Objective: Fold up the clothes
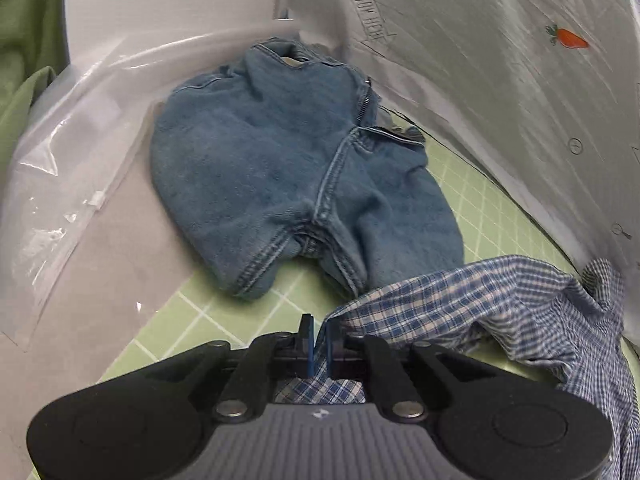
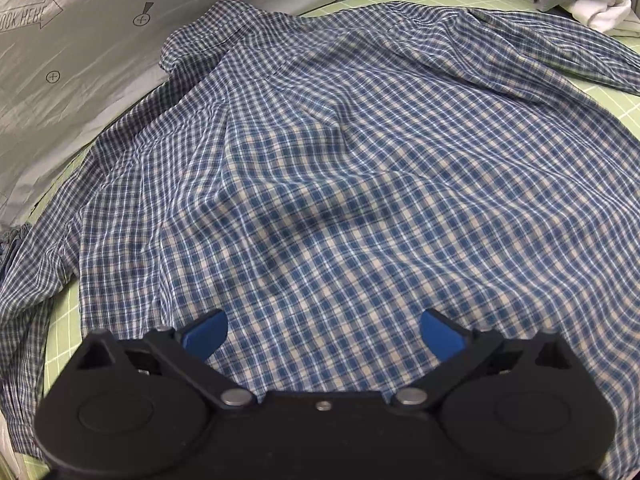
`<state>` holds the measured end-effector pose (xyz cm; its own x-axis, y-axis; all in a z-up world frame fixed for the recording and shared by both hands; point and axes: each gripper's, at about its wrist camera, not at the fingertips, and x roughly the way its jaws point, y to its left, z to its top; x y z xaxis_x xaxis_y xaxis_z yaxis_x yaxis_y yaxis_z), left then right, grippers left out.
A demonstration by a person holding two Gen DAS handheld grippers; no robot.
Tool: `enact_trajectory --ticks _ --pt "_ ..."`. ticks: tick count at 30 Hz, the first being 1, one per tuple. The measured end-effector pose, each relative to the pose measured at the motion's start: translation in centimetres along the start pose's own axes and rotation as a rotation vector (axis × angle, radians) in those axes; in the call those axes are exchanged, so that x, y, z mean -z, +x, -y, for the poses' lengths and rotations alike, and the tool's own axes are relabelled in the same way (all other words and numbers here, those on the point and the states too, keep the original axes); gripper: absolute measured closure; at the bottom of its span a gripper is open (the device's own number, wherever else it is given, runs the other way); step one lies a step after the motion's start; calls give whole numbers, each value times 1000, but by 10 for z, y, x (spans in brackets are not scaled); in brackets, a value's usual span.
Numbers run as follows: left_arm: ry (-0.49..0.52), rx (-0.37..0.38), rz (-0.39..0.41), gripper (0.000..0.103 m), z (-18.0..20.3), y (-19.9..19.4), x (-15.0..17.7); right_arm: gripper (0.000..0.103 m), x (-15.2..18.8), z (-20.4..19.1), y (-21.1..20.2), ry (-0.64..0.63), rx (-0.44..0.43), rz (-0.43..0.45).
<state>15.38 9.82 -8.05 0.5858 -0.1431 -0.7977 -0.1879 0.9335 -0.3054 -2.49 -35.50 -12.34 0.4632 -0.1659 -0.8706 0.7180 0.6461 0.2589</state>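
1. Left gripper (image 1: 319, 334): blue pads pinch an edge of the blue-and-white checked cotton shirt (image 1: 500, 312); folded blue denim jeans (image 1: 280, 168) lie beyond.
2. Shirt spread on green gridded mat (image 2: 616, 100).
3. Grey sheet (image 2: 80, 60) reads "LOOK HERE".
4. Right gripper (image 2: 324, 336): fingers spread above shirt.

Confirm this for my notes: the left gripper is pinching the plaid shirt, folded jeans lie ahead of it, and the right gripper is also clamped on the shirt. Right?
Not quite. The right gripper is open above the plaid shirt, as the right wrist view shows. The left gripper pinch and the jeans are correct.
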Motion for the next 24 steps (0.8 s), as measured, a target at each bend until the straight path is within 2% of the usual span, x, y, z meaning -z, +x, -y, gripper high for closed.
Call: enact_trajectory --ticks 5,7,10,14,18,21,22,23,24 --pt "8 -76 11 40 -3 -6 13 0 4 -6 1 -12 6 -7" --pt "-7 -108 13 33 -6 -12 22 0 5 -5 2 -9 9 -9" --pt "-78 -125 -5 30 -16 -17 37 0 5 -6 4 -2 12 -14" --pt "-117 -111 -67 29 -17 -6 53 0 4 -10 8 -16 12 -24" --pt "-86 -142 -74 32 -9 -3 60 0 4 -15 8 -42 3 -32" --pt "-24 -179 -73 47 -2 -1 61 0 5 -16 8 -52 2 -33" --pt "-2 -196 -71 56 0 -1 62 0 5 -16 8 -52 1 -33" --pt "10 -199 -69 69 0 -1 63 0 6 -15 8 -51 1 -32" --pt "20 -202 -68 77 0 -1 63 0 6 -15 8 -51 0 -31"
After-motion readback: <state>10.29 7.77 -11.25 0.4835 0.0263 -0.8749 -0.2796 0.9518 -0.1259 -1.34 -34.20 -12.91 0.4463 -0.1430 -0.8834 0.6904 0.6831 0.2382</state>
